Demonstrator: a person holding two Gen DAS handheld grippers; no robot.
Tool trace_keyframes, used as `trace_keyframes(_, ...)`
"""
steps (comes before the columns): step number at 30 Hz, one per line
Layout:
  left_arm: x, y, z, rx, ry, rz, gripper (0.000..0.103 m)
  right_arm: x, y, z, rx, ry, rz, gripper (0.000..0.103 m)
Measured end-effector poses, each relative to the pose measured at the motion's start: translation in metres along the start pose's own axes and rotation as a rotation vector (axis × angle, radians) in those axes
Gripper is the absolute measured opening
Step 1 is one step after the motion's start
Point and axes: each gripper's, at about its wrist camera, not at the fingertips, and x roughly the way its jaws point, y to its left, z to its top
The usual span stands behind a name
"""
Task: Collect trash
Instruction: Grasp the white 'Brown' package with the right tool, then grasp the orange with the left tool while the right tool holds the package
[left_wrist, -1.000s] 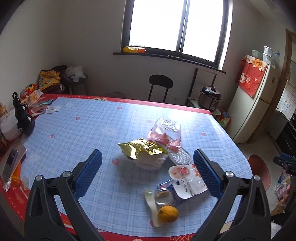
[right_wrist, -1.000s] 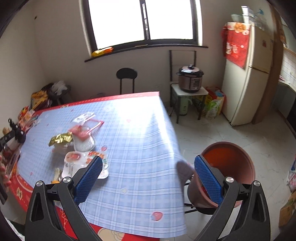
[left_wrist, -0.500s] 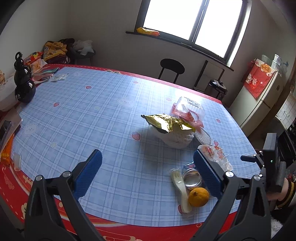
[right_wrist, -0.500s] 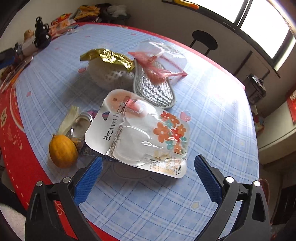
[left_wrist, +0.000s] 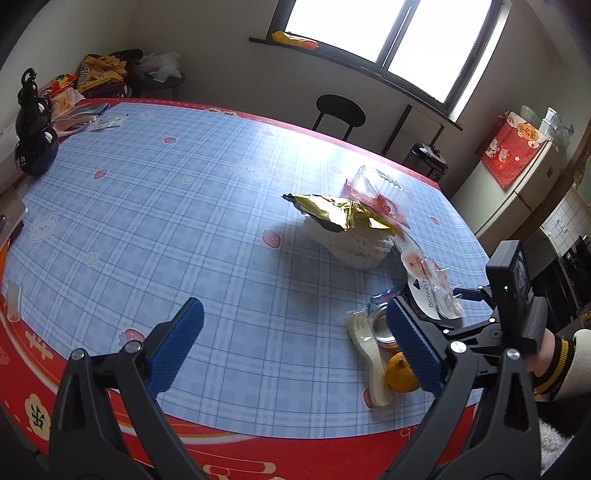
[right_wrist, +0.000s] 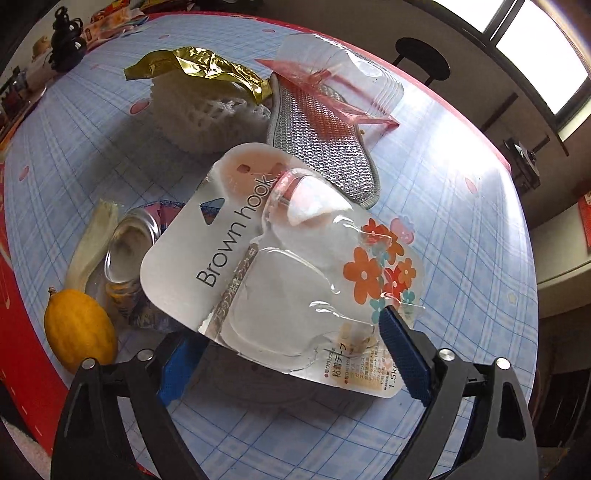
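Observation:
A clear blister pack (right_wrist: 280, 266) printed "Brown hook" lies on the trash pile at the table's near right. My right gripper (right_wrist: 288, 332) has its jaws closing around the pack's near end; the right pad is at the pack's edge and the left pad is partly hidden under it. Behind the pack lie a grey insole (right_wrist: 325, 140), a clear box with red film (right_wrist: 343, 70), a gold foil wrapper (right_wrist: 199, 70) and white foam netting (right_wrist: 192, 114). My left gripper (left_wrist: 291, 314) hovers open over bare tablecloth, left of the pile, with nothing between its fingers.
An orange fruit (right_wrist: 79, 328), a small open jar (right_wrist: 129, 243) and a plastic fork (left_wrist: 369, 350) sit by the red table edge (left_wrist: 258, 443). A black bottle (left_wrist: 33, 136) stands far left. A stool (left_wrist: 340, 110) and a fridge (left_wrist: 517, 184) stand beyond the table.
My right gripper swung in from beside the table, dropped onto the blister pack and narrowed its jaws. My left gripper sank lower and nearer the table's front edge.

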Motion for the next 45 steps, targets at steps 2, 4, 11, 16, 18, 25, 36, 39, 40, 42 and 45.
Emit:
trace_keyframes(2,0.003,-0.003,-0.003,0.003,0.013,-0.012,0.097,-0.001,0.0,0.0,0.013,-0.011,0.004,0.079)
trace_keyframes(4,0.006,-0.008,-0.005,0.01,0.025,-0.021,0.097,-0.006,-0.006,0.002,0.037,-0.028,0.02,0.069)
trace_keyframes(11,0.017,-0.03,-0.013,0.053,0.058,-0.06,0.097,-0.035,-0.029,-0.004,0.148,-0.11,0.079,0.038)
trace_keyframes(16,0.029,-0.054,-0.02,0.099,0.098,-0.108,0.097,-0.062,-0.045,-0.017,0.232,-0.182,0.102,0.023)
trace_keyframes(18,0.034,-0.065,-0.023,0.123,0.115,-0.122,0.097,-0.069,-0.055,-0.022,0.266,-0.198,0.112,0.019)
trace_keyframes(25,0.051,-0.1,-0.039,0.215,0.195,-0.2,0.089,-0.102,-0.082,-0.048,0.381,-0.279,0.141,0.016)
trace_keyframes(36,0.09,-0.114,-0.069,0.303,0.302,-0.129,0.071,-0.124,-0.101,-0.085,0.48,-0.317,0.147,0.016)
trace_keyframes(39,0.095,-0.121,-0.074,0.35,0.302,-0.089,0.072,-0.127,-0.104,-0.093,0.494,-0.32,0.145,0.016)
trace_keyframes(40,0.096,-0.123,-0.075,0.363,0.289,-0.078,0.072,-0.129,-0.105,-0.095,0.498,-0.323,0.145,0.016)
trace_keyframes(42,0.098,-0.125,-0.075,0.379,0.28,-0.068,0.071,-0.133,-0.108,-0.1,0.507,-0.331,0.143,0.016)
trace_keyframes(45,0.099,-0.128,-0.074,0.402,0.264,-0.056,0.06,-0.141,-0.112,-0.107,0.523,-0.347,0.138,0.016)
